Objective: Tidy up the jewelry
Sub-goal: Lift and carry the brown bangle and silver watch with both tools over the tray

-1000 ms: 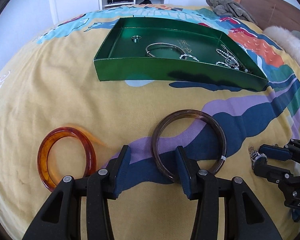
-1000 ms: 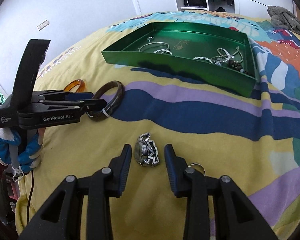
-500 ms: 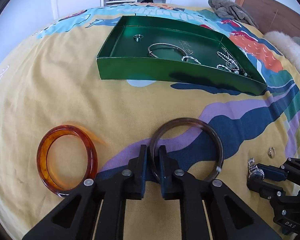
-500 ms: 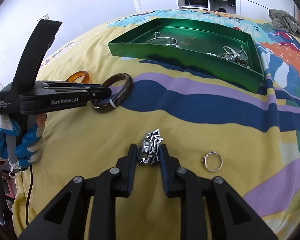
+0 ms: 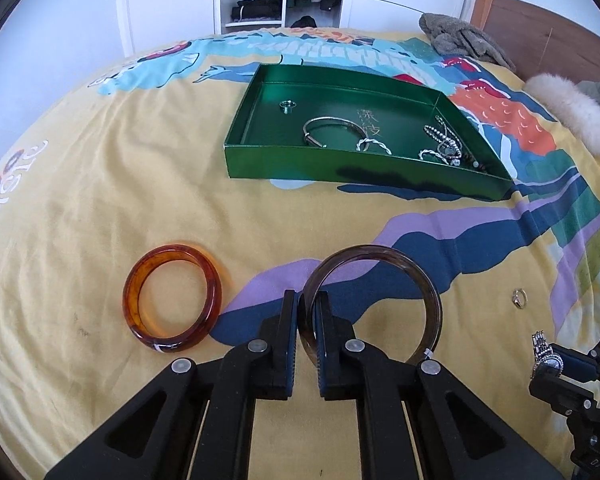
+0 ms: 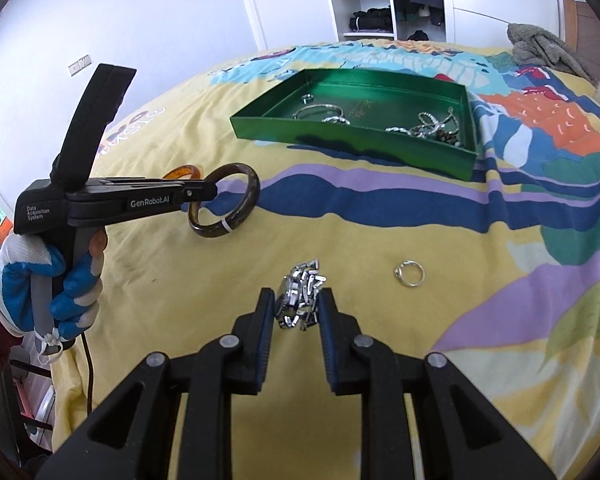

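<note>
Covering the whole surface: bedspread, soft yellow cloth with blue, purple and orange print, slightly creased. Sitting on it toward the far side: green tray, shallow, rectangular, glossy metallic card walls, holding silver bangle, twisted silver pieces, bead chain and a small ring. Clamped tight in left gripper: dark brown bangle, smooth translucent hoop with a white tag, near rim pinched between the closed pads, rest of the hoop sticking out ahead and to the right, seemingly lifted off the cloth in the right wrist view. Lying flat just left of that gripper, apart from it: amber bangle, glossy, mottled orange-brown. Squeezed in right gripper: metal watch, silver link band bunched up and poking out past the pads. Resting alone on cloth right of the watch, near but not touching: silver ring, thin band.
</note>
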`<action>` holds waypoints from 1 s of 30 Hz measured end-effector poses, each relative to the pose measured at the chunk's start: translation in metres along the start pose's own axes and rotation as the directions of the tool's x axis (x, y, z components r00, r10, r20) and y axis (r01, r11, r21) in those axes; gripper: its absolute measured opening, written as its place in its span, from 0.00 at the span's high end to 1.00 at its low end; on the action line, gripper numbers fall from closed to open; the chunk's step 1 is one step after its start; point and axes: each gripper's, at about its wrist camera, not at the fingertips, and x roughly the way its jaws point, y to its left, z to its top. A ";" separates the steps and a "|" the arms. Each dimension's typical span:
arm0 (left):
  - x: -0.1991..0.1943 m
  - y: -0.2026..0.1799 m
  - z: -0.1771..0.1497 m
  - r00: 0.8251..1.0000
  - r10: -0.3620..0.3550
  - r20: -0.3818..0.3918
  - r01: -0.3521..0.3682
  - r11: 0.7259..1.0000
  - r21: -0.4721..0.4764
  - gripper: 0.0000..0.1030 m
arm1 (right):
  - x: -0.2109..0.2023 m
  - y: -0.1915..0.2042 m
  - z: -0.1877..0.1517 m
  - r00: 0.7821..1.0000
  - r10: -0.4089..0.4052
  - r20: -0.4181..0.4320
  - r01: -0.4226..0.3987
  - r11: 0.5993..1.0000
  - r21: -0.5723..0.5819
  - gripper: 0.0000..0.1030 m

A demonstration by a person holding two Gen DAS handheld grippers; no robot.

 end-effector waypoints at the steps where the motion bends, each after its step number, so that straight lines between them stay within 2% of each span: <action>1: -0.005 -0.001 0.000 1.000 0.006 0.008 -0.006 1.000 0.006 0.92 | -0.005 0.001 -0.001 1.000 -0.002 0.008 0.002 1.000 0.001 0.80; 10: -0.051 -0.007 -0.003 0.997 0.021 0.080 -0.024 0.999 0.030 0.92 | -0.045 0.015 -0.003 0.998 -0.020 0.068 0.021 1.000 -0.005 0.80; 19: -0.102 -0.004 -0.001 0.986 0.015 0.164 -0.017 1.000 0.011 0.92 | -0.085 0.029 0.000 0.990 -0.048 0.136 0.050 0.999 -0.008 0.80; 30: -0.148 0.009 0.023 0.965 -0.004 0.262 0.010 1.000 -0.019 0.92 | -0.126 0.038 0.031 0.966 -0.087 0.243 0.092 0.996 -0.005 0.80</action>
